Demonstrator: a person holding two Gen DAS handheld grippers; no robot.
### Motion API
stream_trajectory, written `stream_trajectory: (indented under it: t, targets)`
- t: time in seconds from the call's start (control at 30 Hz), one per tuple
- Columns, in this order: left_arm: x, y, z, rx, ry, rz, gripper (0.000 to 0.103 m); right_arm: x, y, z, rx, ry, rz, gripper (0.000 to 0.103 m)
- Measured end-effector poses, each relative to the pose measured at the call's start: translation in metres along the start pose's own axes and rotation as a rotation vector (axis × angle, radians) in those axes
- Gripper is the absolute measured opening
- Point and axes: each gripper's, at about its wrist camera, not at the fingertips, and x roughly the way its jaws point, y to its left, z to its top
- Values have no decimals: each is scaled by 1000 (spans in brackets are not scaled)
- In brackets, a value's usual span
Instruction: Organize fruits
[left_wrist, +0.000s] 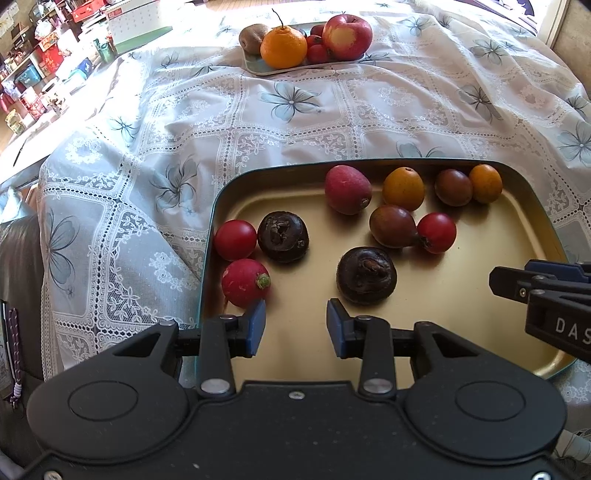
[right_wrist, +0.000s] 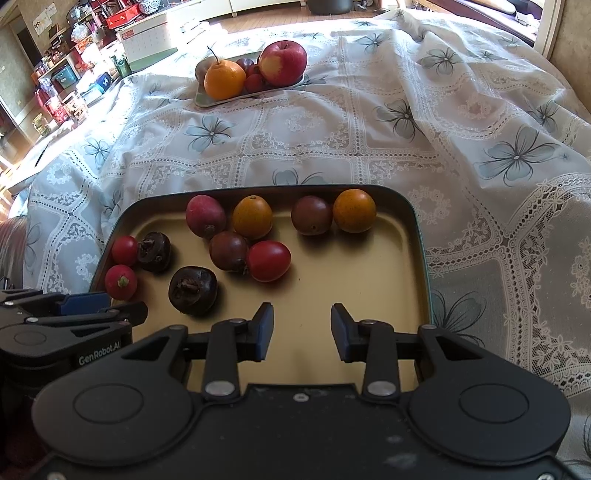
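Small mixed fruits (left_wrist: 402, 188) on gold tray (left_wrist: 461, 306)

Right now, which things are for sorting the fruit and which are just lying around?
For the job:
- gold metal tray of small fruits
- pale far plate with big red apple and orange
- left tongs, right tongs, both open, empty

Lying about:
- flowered lace tablecloth
- cluttered shelves

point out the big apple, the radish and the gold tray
big apple (right_wrist: 282, 62), right wrist view, red skin near its middle
radish (left_wrist: 243, 282), left wrist view, middle of its red body
gold tray (right_wrist: 351, 291), right wrist view, bare floor
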Motion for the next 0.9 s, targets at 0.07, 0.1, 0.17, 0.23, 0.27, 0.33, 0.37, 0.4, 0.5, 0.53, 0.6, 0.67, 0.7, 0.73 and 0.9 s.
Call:
stream_trajectory:
  t: [0.07, 0.1, 0.17, 0.23, 0.27, 0.33, 0.37, 0.4, 0.5, 0.53, 0.6, 0.67, 0.7, 0.73, 0.9]
  targets:
    - [0, 0, 0, 2, 0, 0, 45, 0, 0, 0, 0, 0, 0, 38]
    - [0, 0, 0, 1, 1, -1, 45, 0, 0, 0, 0, 1, 0, 38]
    - [0, 1, 0, -1, 4, -2, 45, 1, 0, -1, 1, 2, 1, 38]
    - [0, 1, 1, -2, 5, -3, 45, 1, 0, -2, 1, 1, 0, 38]
    - [0, 1, 1, -2, 6, -3, 45, 1, 0, -2, 1, 2, 1, 38]
    - [0, 1, 0, -1, 6, -4, 45, 1, 0, -2, 1, 3, 2, 38]
    - [0, 1, 0, -1, 6, -3, 45, 1, 0, -2, 2, 3, 1, 38]
    - [0, 1, 0, -2, 6, -3, 45, 1, 0, -2, 1, 3, 1, 38]
    - [0, 1, 0, -1, 6, -4, 45, 1, 0, -2, 2, 4, 2, 38]
    - [1, 1, 0, 0, 7, -4, 45, 1, 0, -2, 1, 4, 1, 38]
    - [0, 1, 0, -1, 6, -4, 45, 2, 0, -2, 1, 5, 2, 38]
    - [1, 1, 0, -1, 6, -4, 45, 2, 0, -3, -1, 7, 2, 38]
    - [1, 1, 0, -1, 6, -4, 45, 2, 0, -3, -1, 7, 2, 38]
    - [1, 1, 0, -1, 7, -4, 45, 2, 0, -3, 0, 7, 2, 38]
    - [1, 2, 0, -3, 10, -5, 45, 3, 1, -3, -1, 10, 3, 38]
